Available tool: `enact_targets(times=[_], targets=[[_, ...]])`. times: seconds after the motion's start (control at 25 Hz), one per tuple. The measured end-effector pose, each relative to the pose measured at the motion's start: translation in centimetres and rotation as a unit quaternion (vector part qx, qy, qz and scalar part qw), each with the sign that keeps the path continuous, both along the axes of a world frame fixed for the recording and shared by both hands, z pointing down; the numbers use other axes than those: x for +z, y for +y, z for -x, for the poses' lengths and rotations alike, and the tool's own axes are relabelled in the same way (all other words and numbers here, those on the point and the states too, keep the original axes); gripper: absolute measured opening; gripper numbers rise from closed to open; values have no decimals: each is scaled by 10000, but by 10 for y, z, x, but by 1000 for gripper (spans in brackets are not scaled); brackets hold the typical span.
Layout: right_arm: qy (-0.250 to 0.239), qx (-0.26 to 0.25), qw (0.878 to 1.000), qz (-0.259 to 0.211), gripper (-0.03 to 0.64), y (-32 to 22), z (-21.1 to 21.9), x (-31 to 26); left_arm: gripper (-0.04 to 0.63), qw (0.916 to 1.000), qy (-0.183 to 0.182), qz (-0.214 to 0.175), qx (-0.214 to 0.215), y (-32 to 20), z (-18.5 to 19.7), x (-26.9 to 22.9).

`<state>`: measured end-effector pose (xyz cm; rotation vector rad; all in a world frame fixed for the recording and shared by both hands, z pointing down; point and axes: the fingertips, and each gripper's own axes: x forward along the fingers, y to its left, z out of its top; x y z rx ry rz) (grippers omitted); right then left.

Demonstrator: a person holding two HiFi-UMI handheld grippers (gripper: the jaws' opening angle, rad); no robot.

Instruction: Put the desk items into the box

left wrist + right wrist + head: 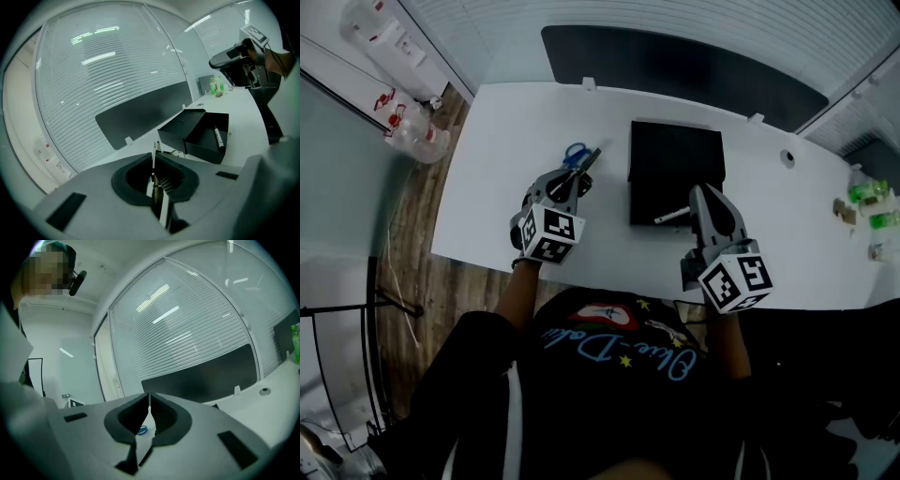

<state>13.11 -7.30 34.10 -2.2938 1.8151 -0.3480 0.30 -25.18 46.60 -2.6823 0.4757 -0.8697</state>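
Note:
The black box [675, 150] stands open in the middle of the white desk [506, 131], with a white marker [672, 216] lying at its near edge. In the left gripper view the marker [218, 138] lies inside the box [197, 140]. My left gripper [581, 175] hangs left of the box, shut on a thin silver-and-dark item [154, 157]; what it is I cannot tell. Blue scissors handles [575, 154] show just beyond its tips. My right gripper [701, 195] is at the box's near right corner, its jaws [149, 401] shut with nothing between them.
A dark panel [675, 61] runs behind the desk. Green bottles [867, 192] stand at the far right and a round cable hole [787, 157] lies right of the box. White bottles [408, 127] sit on the floor to the left.

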Motion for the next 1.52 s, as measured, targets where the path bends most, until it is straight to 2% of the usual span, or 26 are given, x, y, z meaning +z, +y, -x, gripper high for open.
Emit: enact_targets(times=[0.52,0.84,1.28,1.52], targets=[[-37,4,10000,-66,20,-4,-1,-3,21,9979,576,-210,214,8,-11,-63],[-138,-11,9998,-172,20,-5,0,-2,20,9974,625,-294,226,12,-10,-79],[-178,2,9995,-265,20,2,-2,-4,20,9950,884,-354,312,22,-13,-102],[-199,17,9993,-303,21,3,-4,-3,20,9942,882,-488,373,27,-13,-110]])
